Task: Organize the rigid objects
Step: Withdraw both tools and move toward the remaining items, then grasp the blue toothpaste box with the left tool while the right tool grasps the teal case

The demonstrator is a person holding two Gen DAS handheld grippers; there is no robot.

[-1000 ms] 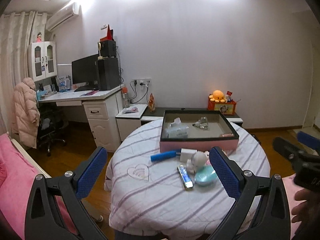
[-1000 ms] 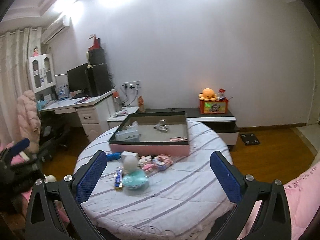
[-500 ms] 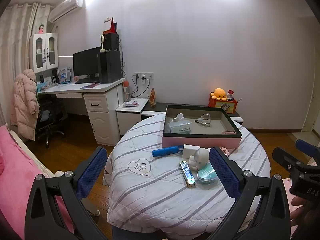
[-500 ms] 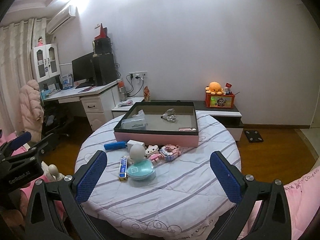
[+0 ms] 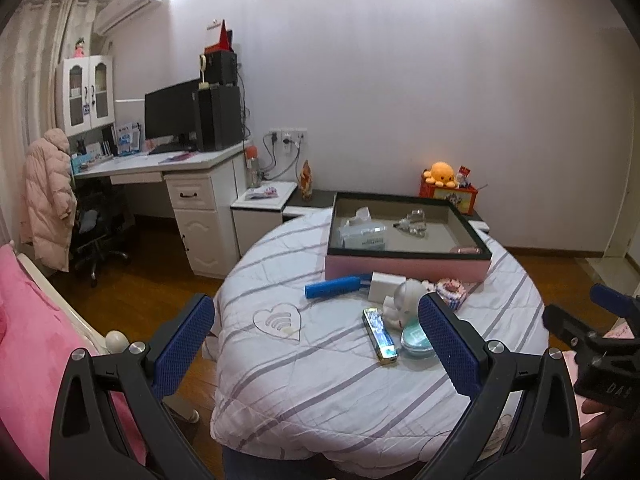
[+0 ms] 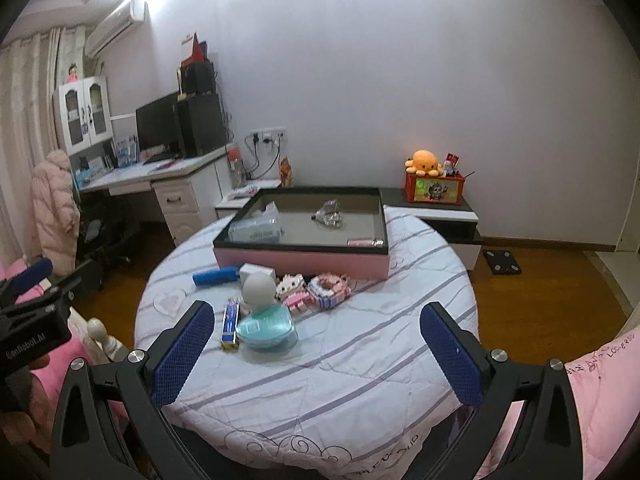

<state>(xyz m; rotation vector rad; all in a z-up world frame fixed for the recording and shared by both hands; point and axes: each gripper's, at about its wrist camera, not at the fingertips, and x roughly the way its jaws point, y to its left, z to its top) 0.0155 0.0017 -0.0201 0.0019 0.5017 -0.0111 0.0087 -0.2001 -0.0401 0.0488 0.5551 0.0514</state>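
A round table (image 5: 320, 380) (image 6: 360, 360) with a striped cloth carries a pink tray with a black rim (image 5: 408, 266) (image 6: 300, 262). In front of the tray lie a blue bar (image 5: 332, 287) (image 6: 214, 276), a white charger block (image 5: 384, 284), a white round figure (image 5: 408, 292) (image 6: 260, 288), a teal round case (image 6: 266, 330), a shiny flat bar (image 5: 380, 334) (image 6: 231, 326) and two pink brick toys (image 6: 312, 290). My left gripper (image 5: 316, 344) and right gripper (image 6: 316, 350) are both open and empty, held short of the table's near edge.
The tray holds a clear packet (image 5: 364, 234), a glass ornament (image 5: 412, 222) and a small pink item (image 5: 466, 250). A white desk with a monitor (image 5: 172, 116) stands at the left, a low cabinet with an orange plush (image 6: 426, 162) behind, pink bedding (image 5: 24, 340) at the near left.
Both grippers have moved closer to the table and slightly higher, so the table and its objects look larger. Nothing on the table has moved. Both grippers stay open.
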